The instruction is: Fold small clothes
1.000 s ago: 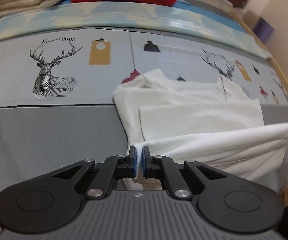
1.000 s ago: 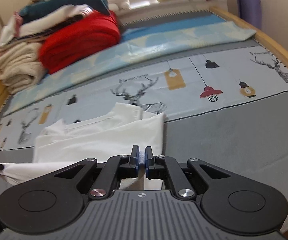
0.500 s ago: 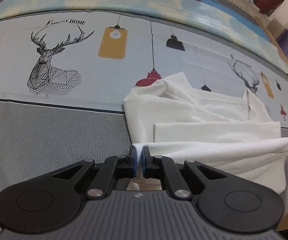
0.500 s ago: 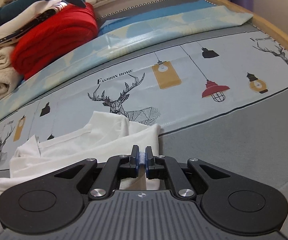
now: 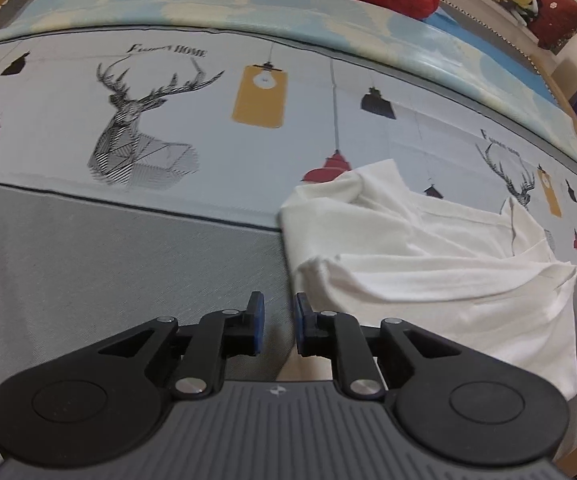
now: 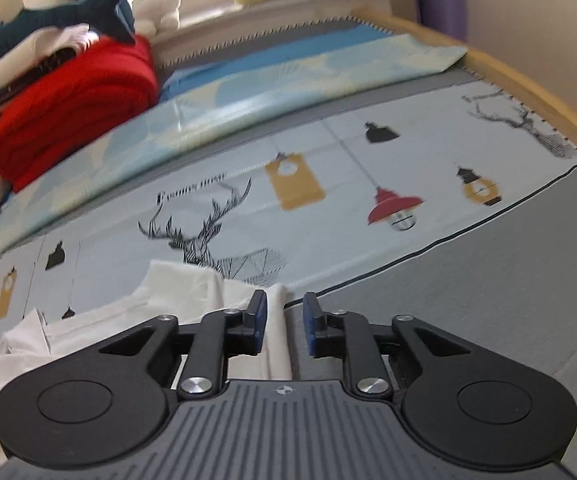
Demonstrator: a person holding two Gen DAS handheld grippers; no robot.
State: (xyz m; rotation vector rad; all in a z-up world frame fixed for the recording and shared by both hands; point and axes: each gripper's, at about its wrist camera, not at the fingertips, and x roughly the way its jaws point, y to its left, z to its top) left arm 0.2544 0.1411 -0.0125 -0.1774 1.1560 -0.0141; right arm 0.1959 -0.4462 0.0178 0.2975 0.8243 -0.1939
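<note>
The soft, light white garment (image 5: 428,264) is lying at the right of the frame, both the left gripper (image 5: 275,322) and the right gripper (image 6: 284,322) are standing slightly open and empty, and its hem corners are looking best for grasping.

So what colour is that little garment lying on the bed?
Plain white garment, no print visible. It shows best in the left wrist view.
</note>
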